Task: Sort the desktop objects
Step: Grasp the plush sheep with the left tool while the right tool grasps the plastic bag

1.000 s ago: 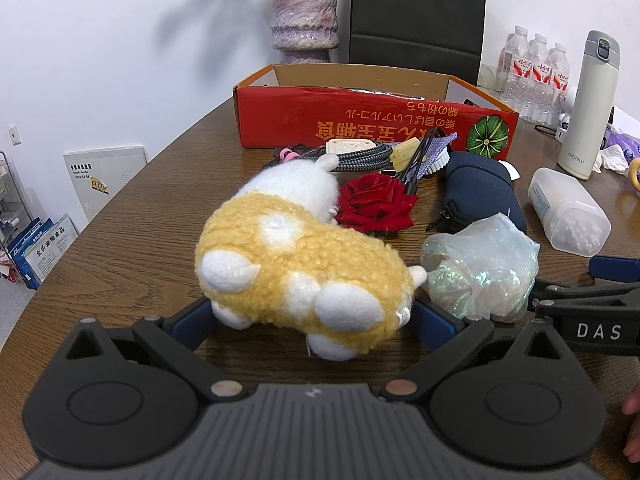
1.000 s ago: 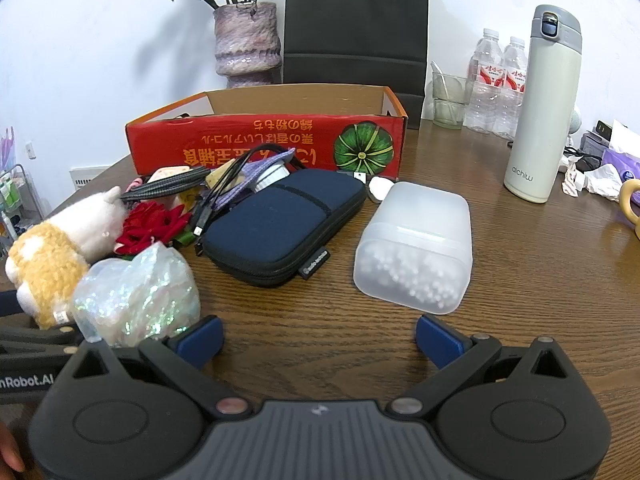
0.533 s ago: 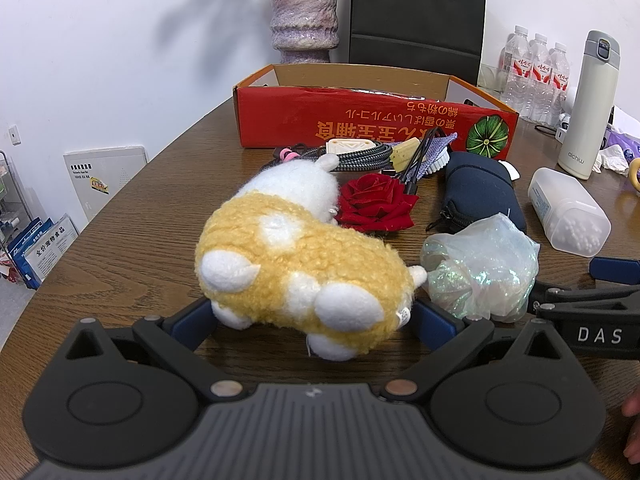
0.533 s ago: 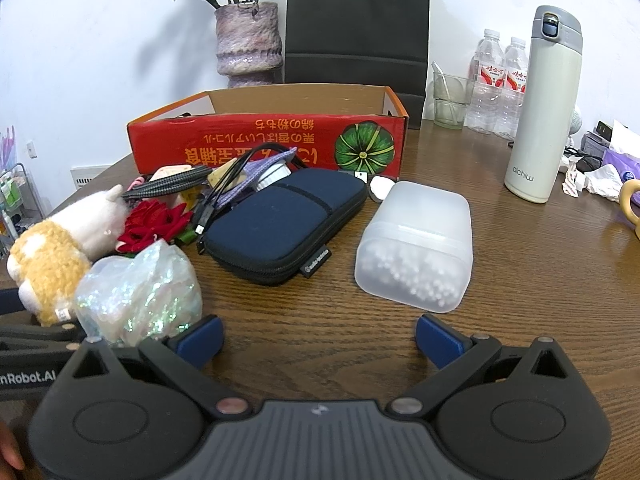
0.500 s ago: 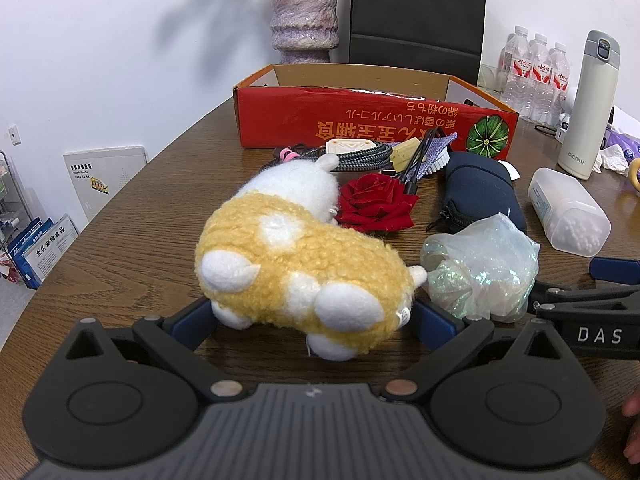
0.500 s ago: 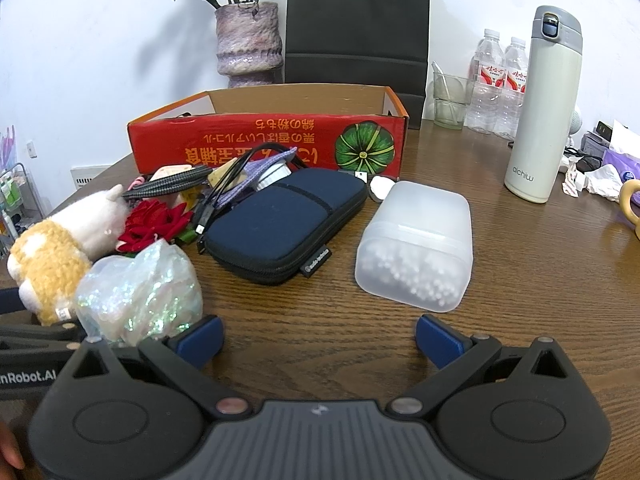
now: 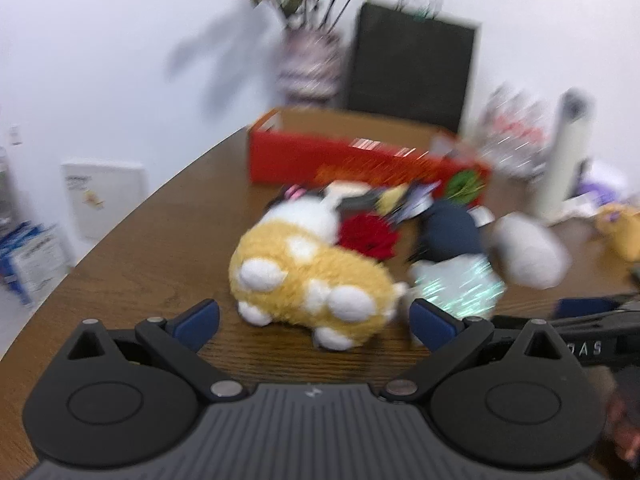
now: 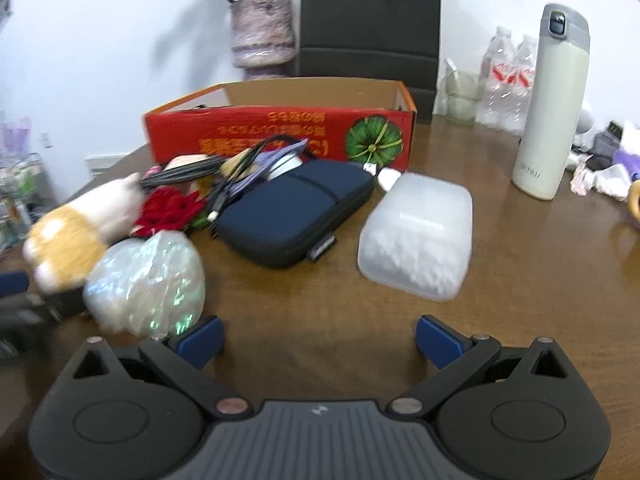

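Pulled back and raised, the left gripper (image 7: pixel 314 322) no longer straddles the plush toy (image 7: pixel 308 276), which now lies just ahead of its spread jaws.

Both views blur with motion; the right gripper (image 8: pixel 318 340) hangs released over bare counter (image 8: pixel 520 280), its left finger by the iridescent bag (image 8: pixel 146 282). Nothing is held, and the red box (image 8: pixel 280 136) behind the clutter looks like the likely bin. Sorting seems barely begun: the next move calls for settling a gripper around one item, probably the toy or the white container (image 8: pixel 416 240), and clenching squarely.
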Tool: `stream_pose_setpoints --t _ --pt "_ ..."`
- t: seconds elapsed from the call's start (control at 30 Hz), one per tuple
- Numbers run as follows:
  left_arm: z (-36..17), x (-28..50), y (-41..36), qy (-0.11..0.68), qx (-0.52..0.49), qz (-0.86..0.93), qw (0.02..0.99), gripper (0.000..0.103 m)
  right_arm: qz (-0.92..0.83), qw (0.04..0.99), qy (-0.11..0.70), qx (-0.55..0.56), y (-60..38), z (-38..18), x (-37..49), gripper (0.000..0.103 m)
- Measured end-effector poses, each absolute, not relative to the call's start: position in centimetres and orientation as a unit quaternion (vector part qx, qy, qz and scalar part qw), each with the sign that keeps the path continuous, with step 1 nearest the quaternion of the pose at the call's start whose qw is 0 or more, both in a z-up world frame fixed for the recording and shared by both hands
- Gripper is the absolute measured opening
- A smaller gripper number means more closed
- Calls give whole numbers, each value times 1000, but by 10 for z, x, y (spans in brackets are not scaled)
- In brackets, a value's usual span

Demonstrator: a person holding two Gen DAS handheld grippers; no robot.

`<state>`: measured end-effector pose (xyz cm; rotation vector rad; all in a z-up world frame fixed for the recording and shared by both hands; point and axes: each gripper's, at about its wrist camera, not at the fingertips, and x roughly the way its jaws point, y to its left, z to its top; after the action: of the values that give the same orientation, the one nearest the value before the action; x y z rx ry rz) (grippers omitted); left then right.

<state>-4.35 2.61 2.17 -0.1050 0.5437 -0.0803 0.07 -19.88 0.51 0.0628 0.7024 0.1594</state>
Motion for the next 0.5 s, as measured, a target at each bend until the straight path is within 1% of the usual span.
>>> stream_pose_setpoints --t 0.07,0.13,0.2,0.23,0.27,0.3,0.33,0.37,0.4,0.43,0.47,0.5 --pt "31 -45 37 257 -66 -43 963 103 128 934 321 84 -214 16 -12 97" --pt "35 -38 46 241 -80 -29 967 103 177 936 290 93 -217 29 -21 96" --pt "33 -21 53 247 -98 -9 964 103 202 939 272 63 -206 37 -25 96" --pt "31 -11 55 263 -107 1 959 103 217 939 264 39 -196 38 -25 96" --pt "30 -2 55 278 -118 3 953 103 229 938 259 17 -186 36 -24 95" --pt "28 8 55 289 -135 0 948 103 244 935 257 -10 -175 32 -24 91" --pt "27 13 53 295 -149 -2 944 103 250 931 262 -34 -165 28 -21 87" --pt "26 18 50 302 -158 -1 940 103 250 929 267 -54 -155 24 -17 78" --pt "25 24 46 306 -159 -2 939 103 249 926 274 -71 -147 19 -13 72" --pt "22 28 42 313 -147 -1 938 103 250 924 278 -76 -143 17 -9 69" --pt "18 27 40 323 -129 10 937 103 251 923 282 -76 -141 15 -7 57" --pt "15 26 38 325 -112 18 939 103 250 923 284 -74 -139 15 -6 41"
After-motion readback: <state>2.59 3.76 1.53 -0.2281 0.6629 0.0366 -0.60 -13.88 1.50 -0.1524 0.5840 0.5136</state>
